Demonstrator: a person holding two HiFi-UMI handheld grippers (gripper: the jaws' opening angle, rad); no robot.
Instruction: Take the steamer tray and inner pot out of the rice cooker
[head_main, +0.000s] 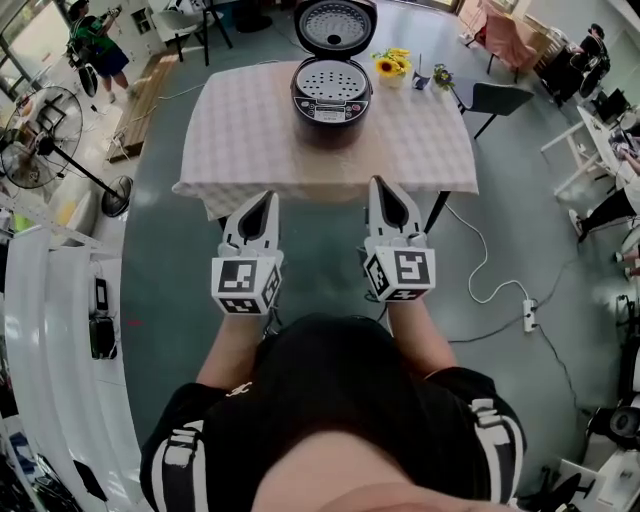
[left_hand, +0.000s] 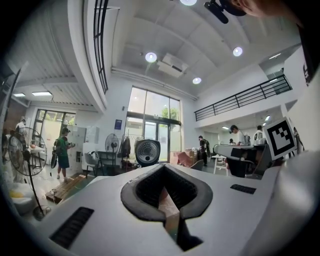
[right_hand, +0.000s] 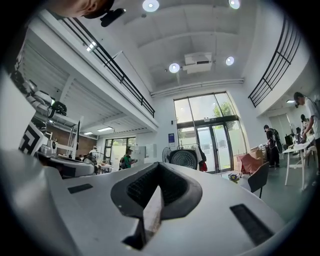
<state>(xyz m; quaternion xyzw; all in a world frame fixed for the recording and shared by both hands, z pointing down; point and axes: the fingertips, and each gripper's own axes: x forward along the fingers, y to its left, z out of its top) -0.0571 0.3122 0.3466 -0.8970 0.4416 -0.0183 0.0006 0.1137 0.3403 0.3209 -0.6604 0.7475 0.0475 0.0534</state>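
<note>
2 tongs hover short of the counter's (head_main: 240, 150) near edge, both pressed fully together and holding nothing: left tongs (head_main: 265, 197), then right tongs (head_main: 377, 184). The open rice cooker (head_main: 331, 100) stands mid-counter toward the far edge, with the steamer tray (head_main: 331, 80) seated in its mouth. Best to reach in, spread the jaws first, pinch the tray's rim, then lift it straight up.

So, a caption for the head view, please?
Both shut, left gripper and right gripper face a table with an open rice cooker.
</note>
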